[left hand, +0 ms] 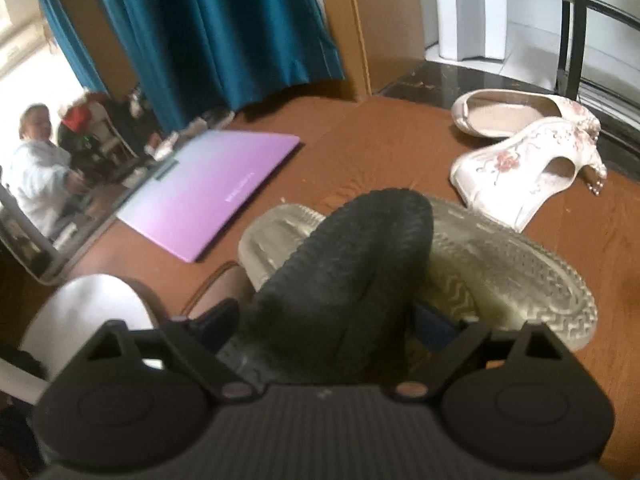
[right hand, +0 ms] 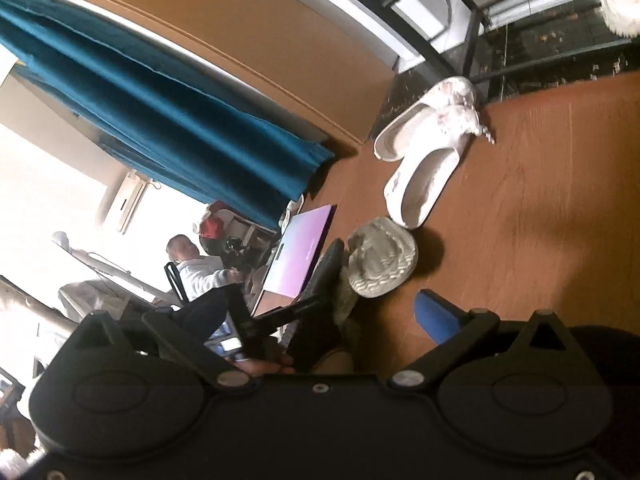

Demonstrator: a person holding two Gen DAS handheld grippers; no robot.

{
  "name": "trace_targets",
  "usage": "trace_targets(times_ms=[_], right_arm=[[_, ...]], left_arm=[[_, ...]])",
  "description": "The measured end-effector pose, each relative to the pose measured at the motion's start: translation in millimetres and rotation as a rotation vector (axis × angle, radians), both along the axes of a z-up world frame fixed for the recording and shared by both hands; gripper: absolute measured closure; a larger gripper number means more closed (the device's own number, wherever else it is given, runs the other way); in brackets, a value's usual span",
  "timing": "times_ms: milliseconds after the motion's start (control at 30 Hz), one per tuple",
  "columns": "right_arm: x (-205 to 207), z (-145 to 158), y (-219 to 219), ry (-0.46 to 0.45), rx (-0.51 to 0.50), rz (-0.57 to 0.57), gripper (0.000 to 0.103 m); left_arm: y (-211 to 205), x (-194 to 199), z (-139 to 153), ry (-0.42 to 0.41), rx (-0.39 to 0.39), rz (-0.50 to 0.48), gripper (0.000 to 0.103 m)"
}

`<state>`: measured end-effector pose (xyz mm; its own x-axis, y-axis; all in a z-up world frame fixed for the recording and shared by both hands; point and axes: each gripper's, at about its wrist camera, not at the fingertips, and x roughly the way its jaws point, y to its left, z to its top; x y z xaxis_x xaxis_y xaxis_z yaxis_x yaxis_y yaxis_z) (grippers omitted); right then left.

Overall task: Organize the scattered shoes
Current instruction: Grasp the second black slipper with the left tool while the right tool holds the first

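The left gripper (left hand: 320, 320) has its jaws spread wide around a black shoe (left hand: 340, 272), sole up; its blue pads (left hand: 434, 322) are half hidden behind it, so whether they press is unclear. Under it lies a clear-soled shoe (left hand: 500, 268), partly covered. A white floral pair (left hand: 524, 152) rests on the brown floor (left hand: 380, 148), near a purple laptop (left hand: 216, 192). The right gripper (right hand: 320, 312) stands open and empty, one finger (right hand: 434, 316) blurred.

Black ribbed rubber sole (left hand: 340, 264), matt.
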<state>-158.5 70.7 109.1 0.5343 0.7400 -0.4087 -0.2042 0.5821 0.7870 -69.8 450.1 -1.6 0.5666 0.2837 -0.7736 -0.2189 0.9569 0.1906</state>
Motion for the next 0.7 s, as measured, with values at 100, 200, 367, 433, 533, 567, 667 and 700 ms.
trace_targets(times_ms=[100, 200, 367, 433, 533, 567, 667, 700], right_arm=[[0, -2, -2, -0.005, -0.008, -0.011, 0.001], [4, -5, 0, -0.015, -0.021, -0.011, 0.001], [6, -5, -6, 0.002, -0.005, -0.032, 0.001], [8, -5, -13, 0.017, 0.018, -0.061, 0.001], [10, -3, -29, 0.017, 0.052, -0.12, 0.001], [10, -3, -34, 0.014, 0.059, -0.138, 0.001], [9, -4, -43, 0.017, 0.074, -0.168, 0.001], [9, -6, -48, 0.024, 0.081, -0.179, 0.001]], left_arm=[[0, 0, -10, 0.013, 0.026, -0.026, 0.008], [-1, -5, -16, -0.007, 0.032, -0.037, 0.009], [-14, -7, 2, -0.04, 0.021, -0.054, 0.068], [-19, -8, 12, -0.069, 0.038, -0.041, 0.071], [-15, -8, 22, -0.058, -0.006, -0.001, 0.071], [-16, -9, 22, -0.058, 0.0, -0.001, 0.072], [-20, -24, 29, -0.106, -0.013, -0.007, 0.072], [-24, -30, 34, -0.135, -0.005, -0.017, 0.073]])
